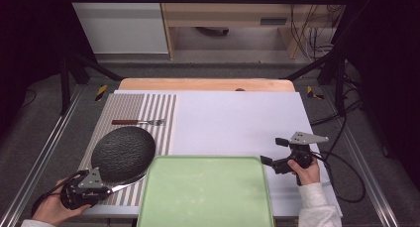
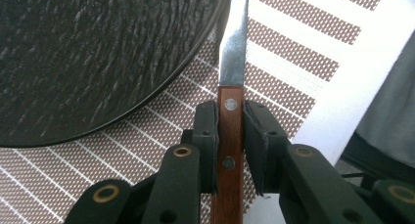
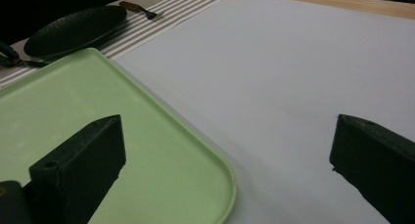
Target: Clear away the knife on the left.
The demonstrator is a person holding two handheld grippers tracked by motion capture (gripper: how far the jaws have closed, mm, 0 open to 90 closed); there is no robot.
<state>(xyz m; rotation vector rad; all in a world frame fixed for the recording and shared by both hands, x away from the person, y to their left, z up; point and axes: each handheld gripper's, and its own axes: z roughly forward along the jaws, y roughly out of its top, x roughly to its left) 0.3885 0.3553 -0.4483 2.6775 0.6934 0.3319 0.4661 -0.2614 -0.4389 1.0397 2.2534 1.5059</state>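
Fork (image 1: 138, 122) on striped placemat (image 1: 159, 113); green tray (image 1: 205, 192) nearby.

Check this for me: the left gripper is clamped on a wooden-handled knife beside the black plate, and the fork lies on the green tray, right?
Not quite. The fork lies on the striped placemat beyond the black plate, not on the green tray; the high view shows it. The left gripper does clamp the knife.
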